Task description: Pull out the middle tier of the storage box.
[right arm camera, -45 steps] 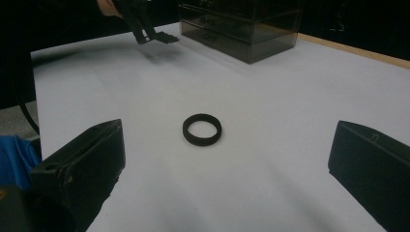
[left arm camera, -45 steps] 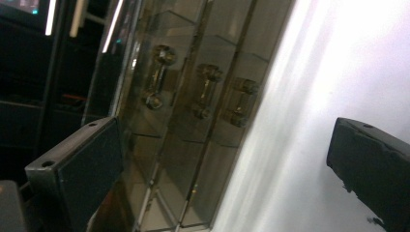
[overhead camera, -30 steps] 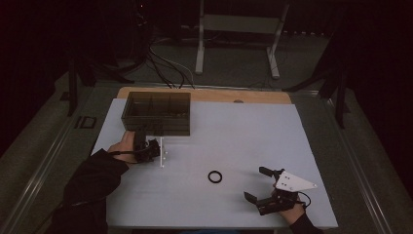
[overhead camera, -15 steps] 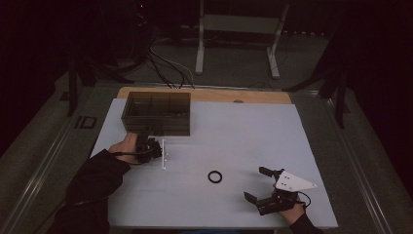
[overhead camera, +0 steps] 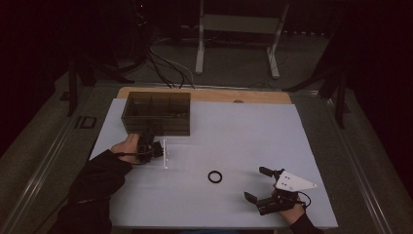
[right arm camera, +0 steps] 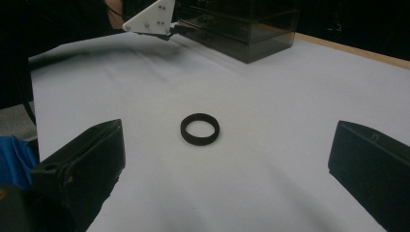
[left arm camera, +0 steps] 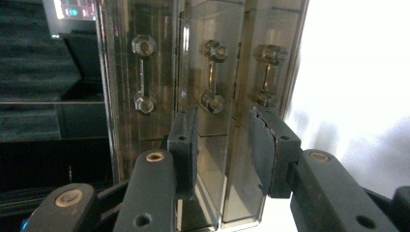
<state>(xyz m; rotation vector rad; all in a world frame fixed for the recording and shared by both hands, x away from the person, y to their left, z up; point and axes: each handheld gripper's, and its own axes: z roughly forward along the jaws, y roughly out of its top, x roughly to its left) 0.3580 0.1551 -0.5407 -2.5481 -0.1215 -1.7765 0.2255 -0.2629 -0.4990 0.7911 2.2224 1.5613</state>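
Left gripper (overhead camera: pixel 155 146): held at the front of the smoky clear drawer box (overhead camera: pixel 157 113), near the table's far left; its jaws have just been closing, with the edge of a pulled-out drawer front (left arm camera: pixel 212 145) between them.
Grip: in the left gripper view the pads (left arm camera: pixel 186 145) stand either side of the drawer panel; I cannot tell whether they press on it yet.
Drawer handles: three clear knobbed handles (left arm camera: pixel 212 77) stand just beyond the jaws in the left gripper view, the middle one in line with the gap.
Right gripper (overhead camera: pixel 258 185): low on the table's near right, jaws spread wide with nothing between them.
Black ring (overhead camera: pixel 215 176): lies flat on the white table (overhead camera: pixel 243 136), just left of the right gripper in the high view and well apart from the left one; in the right gripper view the ring (right arm camera: pixel 200 128) sits ahead of the jaws, centred between them, touching neither.
Hard to make out: the room is dark; the box's contents are lost in shadow, and a thin clear strip (overhead camera: pixel 165 153) beside the left gripper is too faint to identify.
Cut off: both forearms leave the high view at the bottom edge.
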